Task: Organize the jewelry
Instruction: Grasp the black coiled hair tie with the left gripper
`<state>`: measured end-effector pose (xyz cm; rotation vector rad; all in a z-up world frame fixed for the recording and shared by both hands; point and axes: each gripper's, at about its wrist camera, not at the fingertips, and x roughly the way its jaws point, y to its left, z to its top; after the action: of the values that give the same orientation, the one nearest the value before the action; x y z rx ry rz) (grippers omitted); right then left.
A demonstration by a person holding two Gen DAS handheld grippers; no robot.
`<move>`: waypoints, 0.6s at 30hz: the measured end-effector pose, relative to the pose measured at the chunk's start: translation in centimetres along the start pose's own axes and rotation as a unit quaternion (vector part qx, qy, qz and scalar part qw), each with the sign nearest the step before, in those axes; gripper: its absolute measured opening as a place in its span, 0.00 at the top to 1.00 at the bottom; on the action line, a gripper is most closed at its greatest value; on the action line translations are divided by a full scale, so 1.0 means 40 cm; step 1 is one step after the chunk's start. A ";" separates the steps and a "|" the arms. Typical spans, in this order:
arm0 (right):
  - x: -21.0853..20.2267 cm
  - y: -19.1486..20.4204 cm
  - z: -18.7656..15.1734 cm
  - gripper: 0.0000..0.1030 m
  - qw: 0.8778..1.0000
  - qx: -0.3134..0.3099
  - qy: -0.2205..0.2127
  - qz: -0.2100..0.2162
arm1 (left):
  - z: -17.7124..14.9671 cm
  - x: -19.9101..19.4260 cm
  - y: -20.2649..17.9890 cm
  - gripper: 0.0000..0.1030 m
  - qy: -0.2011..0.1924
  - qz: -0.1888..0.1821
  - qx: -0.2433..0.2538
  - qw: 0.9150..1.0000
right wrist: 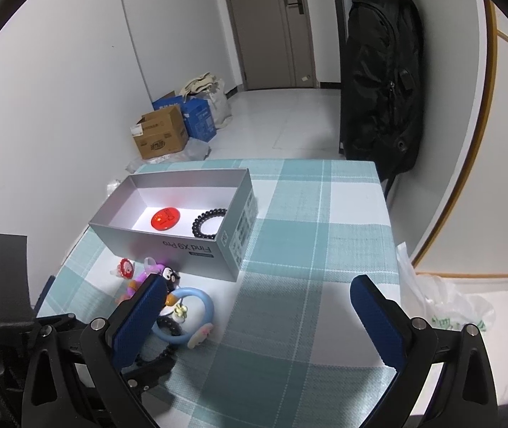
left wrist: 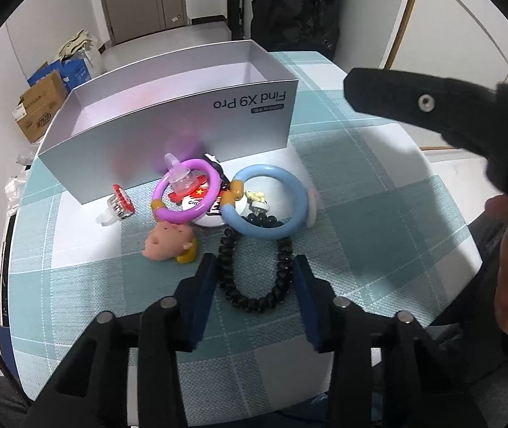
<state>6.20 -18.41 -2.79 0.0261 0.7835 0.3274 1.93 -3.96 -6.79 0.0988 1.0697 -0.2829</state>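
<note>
The left gripper points steeply down at a black spiral hair tie lying on the teal checked tablecloth; its blue pads stand either side of the coil, touching or nearly touching its flanks, though whether they actually press on it cannot be told. Just beyond, a blue bangle overlaps the far end of the tie, beside a purple bangle, a red ring and a small pink pig figure, all clustered against the near wall of the grey phone box. Inside that box, a red badge and a black beaded bracelet lie on the floor. The right gripper hovers over bare cloth, jaws wide apart and holding nothing.
</note>
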 end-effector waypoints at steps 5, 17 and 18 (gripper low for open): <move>0.006 -0.005 -0.002 0.00 1.000 0.003 0.004 -0.002 | 0.003 -0.012 -0.003 0.66 -0.004 -0.029 -0.004 1.000; 0.040 -0.017 -0.012 0.00 0.999 0.029 0.036 0.013 | -0.003 -0.139 0.097 0.66 -0.064 -0.120 -0.086 0.987; 0.044 -0.010 -0.014 0.00 0.999 0.024 0.040 0.016 | 0.000 -0.149 0.103 0.66 -0.071 -0.119 -0.091 0.986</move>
<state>7.07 -18.34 -4.46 0.0716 0.8712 0.3409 0.39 1.09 -1.79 -0.2124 0.9606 -0.4002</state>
